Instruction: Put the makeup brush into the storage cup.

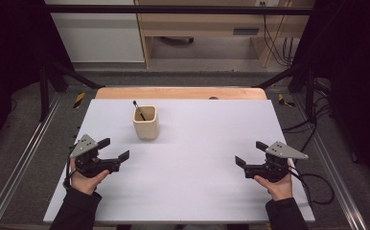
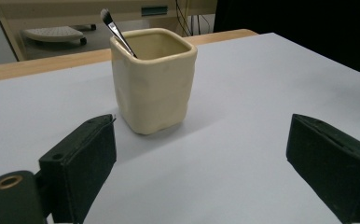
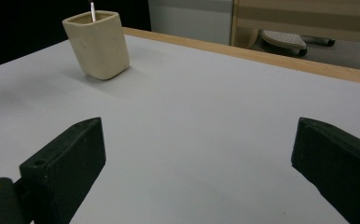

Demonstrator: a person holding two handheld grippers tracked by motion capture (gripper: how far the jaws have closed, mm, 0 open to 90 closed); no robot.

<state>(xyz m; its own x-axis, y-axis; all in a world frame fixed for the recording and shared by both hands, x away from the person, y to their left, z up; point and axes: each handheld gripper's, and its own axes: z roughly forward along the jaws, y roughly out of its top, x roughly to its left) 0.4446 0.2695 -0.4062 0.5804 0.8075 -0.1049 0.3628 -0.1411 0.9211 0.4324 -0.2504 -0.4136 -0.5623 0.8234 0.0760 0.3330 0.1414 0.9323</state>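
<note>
A cream square cup (image 1: pixel 146 122) stands upright on the white table (image 1: pixel 197 177), left of centre toward the back. A thin brush (image 1: pixel 138 109) leans inside it, bristles up. My left gripper (image 1: pixel 114 149) rests near the table's left side, open and empty, its jaws pointing toward the cup a short way off. In the left gripper view the cup (image 2: pixel 152 79) and brush (image 2: pixel 116 31) sit just beyond the jaws. My right gripper (image 1: pixel 250 153) hovers at the right, open and empty, far from the cup (image 3: pixel 98 43).
The white table ends in a wooden strip (image 1: pixel 180 92) at the back. Metal rails (image 1: pixel 15 163) run along both sides. A cable (image 1: pixel 317 187) trails from my right gripper off the right edge. Wooden furniture (image 1: pixel 212 28) stands beyond the table.
</note>
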